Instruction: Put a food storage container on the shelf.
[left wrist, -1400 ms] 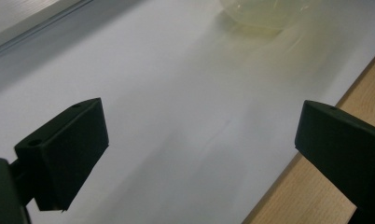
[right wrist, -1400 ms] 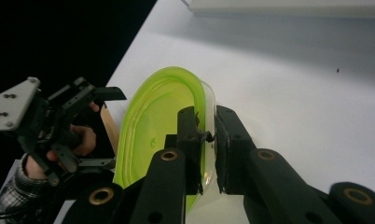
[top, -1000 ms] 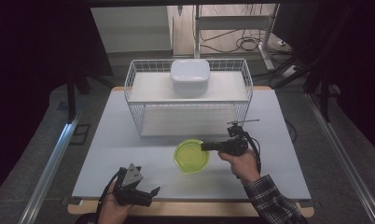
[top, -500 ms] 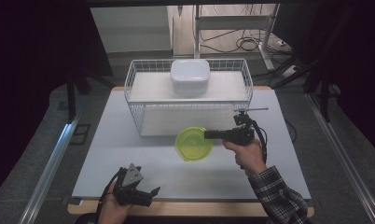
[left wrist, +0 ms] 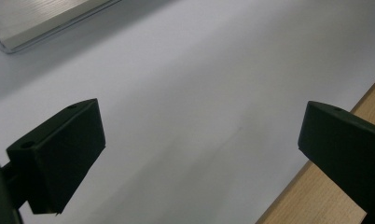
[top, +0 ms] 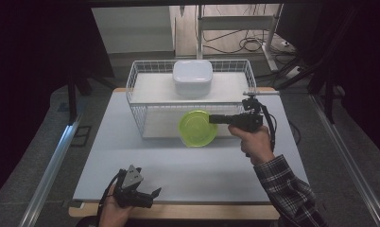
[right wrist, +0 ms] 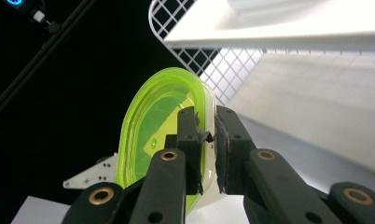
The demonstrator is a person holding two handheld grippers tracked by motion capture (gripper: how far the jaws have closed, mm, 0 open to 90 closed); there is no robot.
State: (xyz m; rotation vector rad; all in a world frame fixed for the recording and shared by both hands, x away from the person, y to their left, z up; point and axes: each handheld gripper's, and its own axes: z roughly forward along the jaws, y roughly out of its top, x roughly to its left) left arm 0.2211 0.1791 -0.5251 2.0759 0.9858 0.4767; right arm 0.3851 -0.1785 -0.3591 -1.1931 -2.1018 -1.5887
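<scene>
Lifted off the table since a second ago, our green bowl now hangs before the lower shelf of the white wire rack, carried up and toward it. We grip its rim with the right gripper, jaws pinched nearly closed on the rim. On the rack's upper shelf sits a white container. Our left gripper rests near the table's front edge, jaws spread wide, holding nothing.

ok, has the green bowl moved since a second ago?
Yes. The green bowl, clamped in the right tongs, has gone away from the table's near edge, up to the front of the wire rack.
</scene>
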